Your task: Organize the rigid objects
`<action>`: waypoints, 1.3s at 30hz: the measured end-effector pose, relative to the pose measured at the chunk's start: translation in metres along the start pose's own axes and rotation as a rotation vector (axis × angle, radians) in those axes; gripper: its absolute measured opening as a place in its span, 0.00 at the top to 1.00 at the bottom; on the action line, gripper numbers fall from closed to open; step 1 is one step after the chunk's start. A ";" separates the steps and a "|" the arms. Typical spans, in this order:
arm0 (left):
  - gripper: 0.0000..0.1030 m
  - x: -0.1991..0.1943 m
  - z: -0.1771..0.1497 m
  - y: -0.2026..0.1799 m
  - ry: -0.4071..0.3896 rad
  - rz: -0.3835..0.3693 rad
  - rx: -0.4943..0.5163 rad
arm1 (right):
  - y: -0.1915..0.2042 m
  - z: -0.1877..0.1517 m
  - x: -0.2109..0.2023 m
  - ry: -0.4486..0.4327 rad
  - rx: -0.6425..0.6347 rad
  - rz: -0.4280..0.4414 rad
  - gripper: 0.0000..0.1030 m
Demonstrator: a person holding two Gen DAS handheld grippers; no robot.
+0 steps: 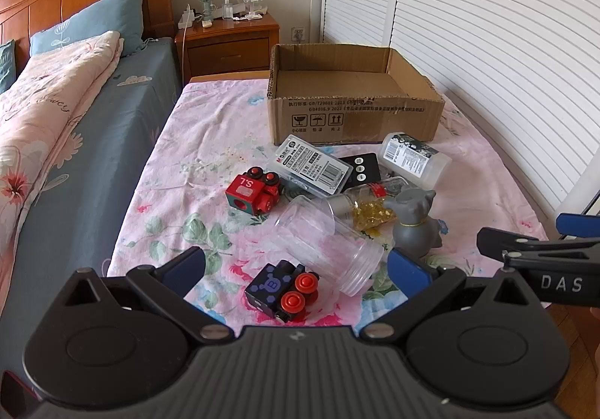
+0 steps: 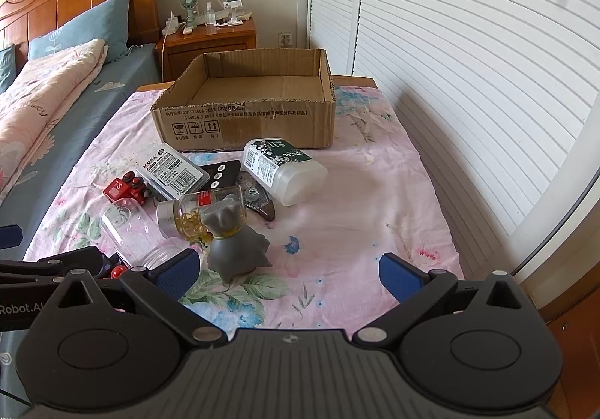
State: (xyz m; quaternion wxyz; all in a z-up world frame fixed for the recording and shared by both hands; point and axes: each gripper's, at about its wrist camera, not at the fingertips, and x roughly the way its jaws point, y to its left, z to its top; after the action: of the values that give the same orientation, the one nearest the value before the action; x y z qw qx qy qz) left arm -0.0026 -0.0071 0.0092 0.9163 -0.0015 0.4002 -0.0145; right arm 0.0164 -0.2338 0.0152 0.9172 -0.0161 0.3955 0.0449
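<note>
An open cardboard box [image 1: 352, 111] [image 2: 247, 119] stands at the far end of a floral-covered table. In front of it lie a blue toy train block [image 1: 281, 289], a red toy train block [image 1: 253, 194] [image 2: 125, 188], a clear empty jar [image 1: 330, 242] [image 2: 131, 227], a bottle of yellow capsules [image 1: 365, 203] [image 2: 195, 211], a grey figurine [image 1: 414, 222] [image 2: 232, 242], a white bottle [image 1: 414, 158] [image 2: 281, 169], a clear labelled case [image 1: 313, 164] [image 2: 172, 169] and a black remote [image 1: 360, 165] [image 2: 223, 173]. My left gripper [image 1: 296, 269] is open around the blue block. My right gripper [image 2: 288, 274] is open and empty, right of the figurine.
A bed [image 1: 56, 111] with a pink quilt lies to the left. A wooden nightstand [image 1: 228, 40] with small items stands behind. White louvred doors [image 2: 468, 62] run along the right. The floral cloth [image 2: 356, 201] is bare at the right.
</note>
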 end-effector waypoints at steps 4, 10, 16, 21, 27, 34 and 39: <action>0.01 0.000 0.000 0.000 0.000 0.000 0.000 | 0.000 0.000 0.000 -0.001 0.001 0.000 0.00; 0.01 0.000 0.001 -0.001 -0.001 -0.001 0.002 | 0.000 -0.001 0.000 -0.002 0.002 -0.001 0.00; 0.01 0.000 0.002 -0.001 -0.004 -0.003 0.006 | 0.000 -0.001 0.000 -0.003 0.003 -0.002 0.00; 0.01 0.000 0.002 -0.001 -0.007 -0.005 0.014 | 0.000 0.000 0.000 -0.005 0.002 -0.003 0.00; 0.01 0.000 0.003 0.000 -0.023 -0.013 0.038 | -0.002 0.003 0.000 -0.012 -0.005 -0.005 0.00; 0.01 0.007 0.004 0.002 -0.037 -0.032 0.053 | 0.000 0.004 0.004 -0.021 -0.018 -0.004 0.00; 0.01 0.016 0.001 0.006 -0.050 -0.041 0.097 | -0.006 0.007 0.007 -0.062 -0.033 0.064 0.00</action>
State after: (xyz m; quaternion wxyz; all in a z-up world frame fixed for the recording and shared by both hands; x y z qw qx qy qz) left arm 0.0093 -0.0011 -0.0020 0.9245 0.0343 0.3760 -0.0527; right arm 0.0266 -0.2385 0.0146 0.9268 -0.0172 0.3662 0.0814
